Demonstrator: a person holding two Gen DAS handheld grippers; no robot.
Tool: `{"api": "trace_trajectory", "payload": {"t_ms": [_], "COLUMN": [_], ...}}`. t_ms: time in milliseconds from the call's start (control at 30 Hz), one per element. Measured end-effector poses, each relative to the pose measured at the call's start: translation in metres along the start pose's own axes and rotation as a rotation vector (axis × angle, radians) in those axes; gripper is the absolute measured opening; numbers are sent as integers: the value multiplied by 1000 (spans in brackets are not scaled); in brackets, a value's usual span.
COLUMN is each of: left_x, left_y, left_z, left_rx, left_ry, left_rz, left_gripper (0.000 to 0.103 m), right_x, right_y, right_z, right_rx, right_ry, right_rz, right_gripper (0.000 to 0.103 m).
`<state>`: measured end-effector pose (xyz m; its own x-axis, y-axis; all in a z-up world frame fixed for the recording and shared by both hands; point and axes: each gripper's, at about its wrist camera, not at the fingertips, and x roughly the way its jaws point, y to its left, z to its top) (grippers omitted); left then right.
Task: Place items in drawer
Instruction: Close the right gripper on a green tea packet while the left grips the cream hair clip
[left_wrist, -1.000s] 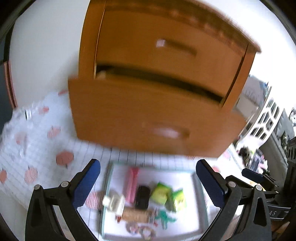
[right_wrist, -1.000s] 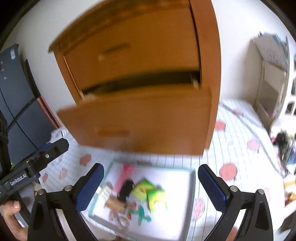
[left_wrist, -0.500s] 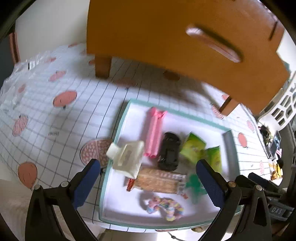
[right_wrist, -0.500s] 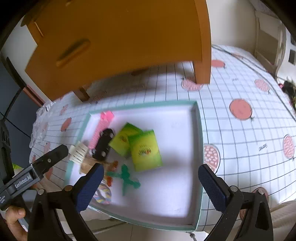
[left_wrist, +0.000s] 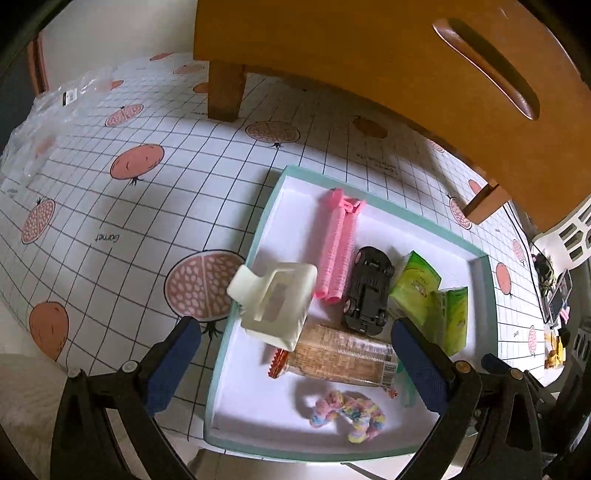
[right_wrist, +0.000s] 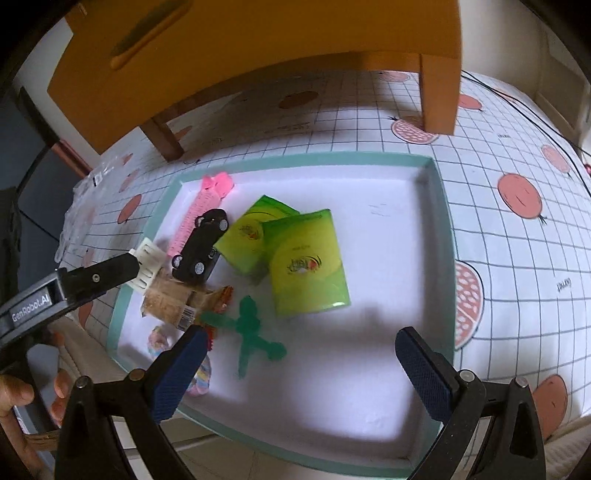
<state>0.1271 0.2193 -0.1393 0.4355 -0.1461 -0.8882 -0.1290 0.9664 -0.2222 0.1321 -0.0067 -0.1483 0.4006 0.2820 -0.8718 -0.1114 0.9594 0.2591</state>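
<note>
Both views have tipped down from the orange wooden drawer to the teal-rimmed white tray; left gripper and right gripper hang spread, empty, choosing a first item.

Black tongs, blue textured pads, silver screws, white "GenRobot.AI" lettering.

Below me lies a tablecloth — white, ruled in a dark grid and dotted with salmon fruit and cut pomegranates. A crumpled clear plastic bag lies at its far left edge. Behind it I see a plain pale wall, and a dark panel off to the left. At the right edge stands a white slotted rack, with small clutter beside it — too small to identify. Daylight is soft and even.
</note>
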Motion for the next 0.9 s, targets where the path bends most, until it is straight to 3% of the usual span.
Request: {"api": "trace_trajectory", "payload": {"t_ms": [67, 133, 233, 300, 500, 667, 900], "left_x": [0, 3, 10, 13, 19, 19, 15], "left_y": [0, 0, 1, 3, 7, 8, 8], "left_z": [1, 2, 4, 5, 7, 7, 8], "left_rx": [7, 13, 10, 5, -1, -1, 2], "left_ry": [-3, 3, 25, 33, 35, 34, 11], "left_rz": [0, 6, 4, 5, 25, 23, 19], "left_gripper": [99, 89, 87, 81, 70, 70, 68], "right_x": [3, 5, 9, 14, 25, 30, 27], "right_y": [-2, -3, -1, 1, 3, 2, -1], "right_z": [5, 11, 19, 25, 31, 30, 28], "right_rx": [14, 20, 5, -7, -25, -27, -3], "right_ry": [2, -5, -12, -9, 2, 16, 10], "right_rz": [0, -2, -13, -21, -34, -43, -33], "right_gripper": [102, 100, 98, 97, 83, 52, 51]}}
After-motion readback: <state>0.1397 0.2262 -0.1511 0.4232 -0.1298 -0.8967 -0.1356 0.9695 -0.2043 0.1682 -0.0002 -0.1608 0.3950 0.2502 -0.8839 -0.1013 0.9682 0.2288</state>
